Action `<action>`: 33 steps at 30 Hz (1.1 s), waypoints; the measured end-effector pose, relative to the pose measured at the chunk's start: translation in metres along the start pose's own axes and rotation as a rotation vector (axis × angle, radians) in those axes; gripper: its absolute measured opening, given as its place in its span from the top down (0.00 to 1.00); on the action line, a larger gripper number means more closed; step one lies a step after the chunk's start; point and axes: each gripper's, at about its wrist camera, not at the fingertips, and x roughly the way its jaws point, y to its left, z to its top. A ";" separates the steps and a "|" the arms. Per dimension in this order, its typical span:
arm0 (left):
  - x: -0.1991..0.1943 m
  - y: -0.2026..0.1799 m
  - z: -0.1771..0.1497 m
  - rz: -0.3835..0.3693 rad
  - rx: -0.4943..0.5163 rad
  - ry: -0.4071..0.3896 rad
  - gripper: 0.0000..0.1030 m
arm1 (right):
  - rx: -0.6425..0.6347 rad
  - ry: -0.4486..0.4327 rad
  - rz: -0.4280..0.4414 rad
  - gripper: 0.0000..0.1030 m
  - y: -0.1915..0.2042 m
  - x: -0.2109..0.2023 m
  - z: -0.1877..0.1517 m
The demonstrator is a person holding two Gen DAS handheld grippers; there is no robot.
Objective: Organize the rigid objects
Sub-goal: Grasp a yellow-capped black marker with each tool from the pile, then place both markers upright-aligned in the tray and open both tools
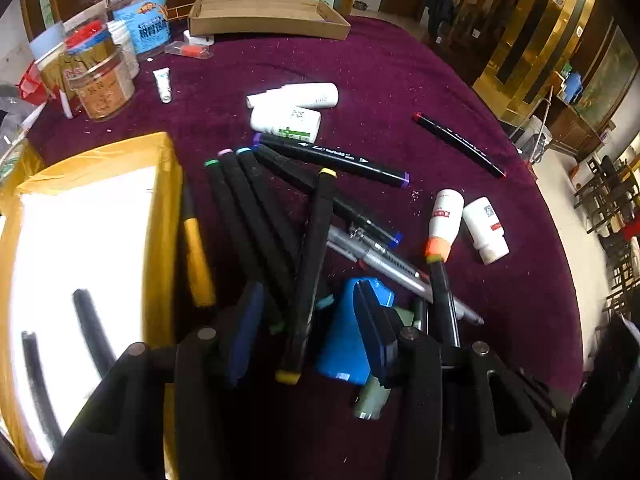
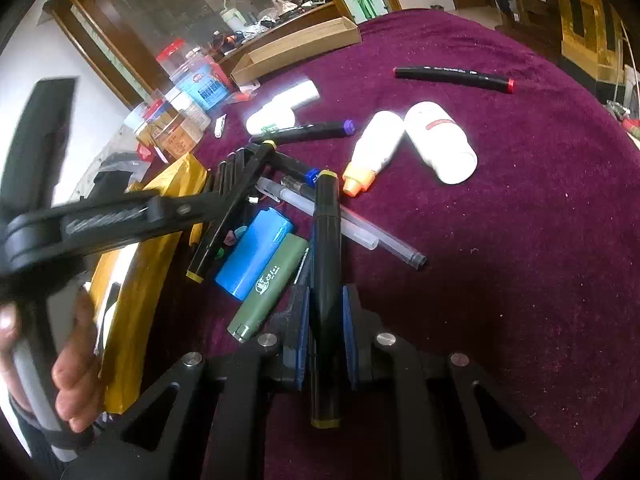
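Note:
My right gripper [image 2: 326, 320] is shut on a black marker with yellow ends [image 2: 326, 264], which runs straight out between its blue pads. In the left wrist view my left gripper [image 1: 310, 332] hangs open over a pile of black markers [image 1: 256, 216]. A second yellow-capped marker [image 1: 310, 264] lies between its pads without touching them. At the left stands a gold box with a white inside [image 1: 160, 200], holding two black markers [image 1: 92, 328]. A blue lighter [image 2: 256, 256] and a green lighter [image 2: 268, 292] lie beside the pile.
White bottles [image 1: 296, 96] [image 2: 440, 140] lie on the purple cloth [image 2: 520, 280], one with an orange cap [image 2: 360, 178]. A red-capped marker [image 1: 460, 146] lies apart at the far right. Jars [image 1: 100, 80] and a cardboard tray [image 1: 264, 16] stand at the back. A hand [image 2: 76, 360] grips the left tool.

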 end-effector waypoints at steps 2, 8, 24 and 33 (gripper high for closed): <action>0.007 -0.004 0.002 0.037 0.016 0.007 0.64 | -0.008 0.005 0.002 0.86 0.000 0.001 0.000; 0.020 -0.003 -0.002 0.107 0.014 0.017 0.89 | 0.021 0.037 0.030 0.86 -0.006 0.006 0.002; -0.126 0.070 -0.109 -0.065 -0.245 -0.242 0.88 | -0.085 -0.025 -0.048 0.86 0.013 -0.004 -0.005; -0.150 0.160 -0.129 0.020 -0.429 -0.313 0.88 | -0.061 0.002 0.211 0.86 0.063 -0.017 -0.004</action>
